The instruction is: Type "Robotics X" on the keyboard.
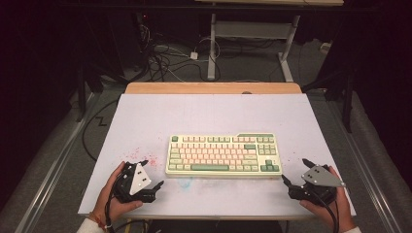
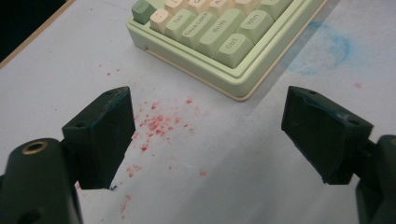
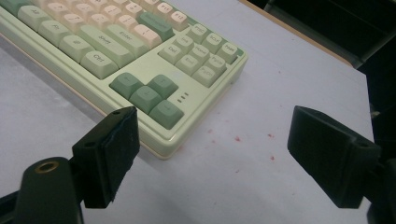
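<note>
From the high view we find the keyboard (image 1: 223, 155) lying flat near the middle of the white table (image 1: 145, 116), long side facing the person. The left gripper (image 1: 151, 173) sits at roughly eight o'clock from the keyboard, the right gripper (image 1: 294, 171) at roughly four o'clock, each held in a hand and apart from the case.

The left gripper view adds what the high view cannot resolve: the keyboard's near left corner (image 2: 224, 51) at twelve o'clock, with key legends readable (Tab, Caps Lock, Shift, Ctrl, Win), red specks (image 2: 156, 123) scattered on the table between the jaws, and a blue smudge (image 2: 327, 49) at two o'clock. We record the jaws as spread wide, with nothing between them.

The right gripper view shows the opposite end: the arrow keys (image 3: 147, 95) and the navigation block (image 3: 201, 53) at eleven o'clock, and three small indicator marks beside the arrows. The left jaw stands just in front of the keyboard's corner; whether it touches, we cannot tell. These jaws too are wide apart and hold nothing.
</note>
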`<state>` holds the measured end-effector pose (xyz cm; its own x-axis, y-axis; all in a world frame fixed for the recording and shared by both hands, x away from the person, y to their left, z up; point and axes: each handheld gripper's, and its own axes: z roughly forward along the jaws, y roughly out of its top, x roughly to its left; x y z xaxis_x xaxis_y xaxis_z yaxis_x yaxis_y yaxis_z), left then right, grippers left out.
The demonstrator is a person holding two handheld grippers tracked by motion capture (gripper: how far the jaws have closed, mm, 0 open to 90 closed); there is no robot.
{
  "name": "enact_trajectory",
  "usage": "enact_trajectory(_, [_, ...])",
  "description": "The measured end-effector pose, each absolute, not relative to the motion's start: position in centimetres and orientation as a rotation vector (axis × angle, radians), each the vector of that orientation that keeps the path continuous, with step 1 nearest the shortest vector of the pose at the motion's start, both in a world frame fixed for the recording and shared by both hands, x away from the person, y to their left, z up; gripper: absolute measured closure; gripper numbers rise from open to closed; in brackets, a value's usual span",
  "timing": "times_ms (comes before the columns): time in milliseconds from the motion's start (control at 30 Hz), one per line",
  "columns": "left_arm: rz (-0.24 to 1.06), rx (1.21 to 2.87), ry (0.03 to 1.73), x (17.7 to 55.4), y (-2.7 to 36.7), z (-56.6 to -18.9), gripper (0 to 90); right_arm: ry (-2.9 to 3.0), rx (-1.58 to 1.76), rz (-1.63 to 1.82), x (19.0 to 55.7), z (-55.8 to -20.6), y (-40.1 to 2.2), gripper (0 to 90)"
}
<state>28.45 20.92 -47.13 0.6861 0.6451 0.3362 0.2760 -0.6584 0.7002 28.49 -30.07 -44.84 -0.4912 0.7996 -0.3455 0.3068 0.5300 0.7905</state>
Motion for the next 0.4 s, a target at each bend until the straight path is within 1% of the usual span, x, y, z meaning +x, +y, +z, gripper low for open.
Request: enact_trajectory(400, [0.767,2.278,0.704,28.76,20.90,-47.20,16.4,2.025,0.894,0.854,28.54,-44.69,-30.21,17.2])
